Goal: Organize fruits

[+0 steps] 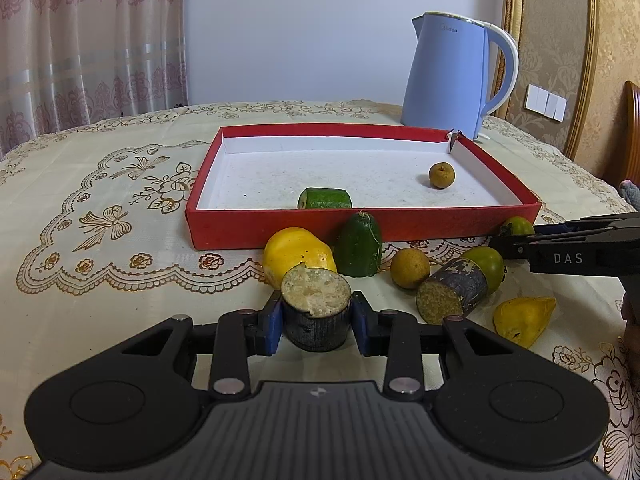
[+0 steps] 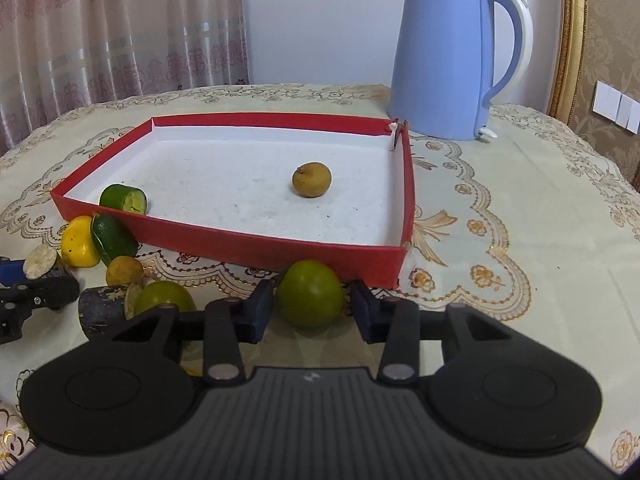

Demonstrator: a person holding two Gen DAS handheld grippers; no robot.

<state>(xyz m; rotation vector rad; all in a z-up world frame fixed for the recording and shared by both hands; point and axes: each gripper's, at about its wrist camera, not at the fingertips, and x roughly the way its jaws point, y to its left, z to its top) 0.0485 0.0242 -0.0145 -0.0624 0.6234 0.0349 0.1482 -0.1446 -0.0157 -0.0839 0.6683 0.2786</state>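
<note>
Left hand-held gripper (image 1: 316,316): pinched a dark cane stub (image 1: 315,312), upright, presumably bound for the red tray (image 1: 360,226) ahead. Right hand-held gripper (image 2: 310,306): spread around a green citrus (image 2: 310,294), contact unclear. Tray held two fruits; others lay loose on the bench (image 1: 100,300).

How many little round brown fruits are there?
2. One brown fruit sits inside the red tray, toward its right side. The other brown fruit lies on the tablecloth in front of the tray. More may be hidden.
</note>
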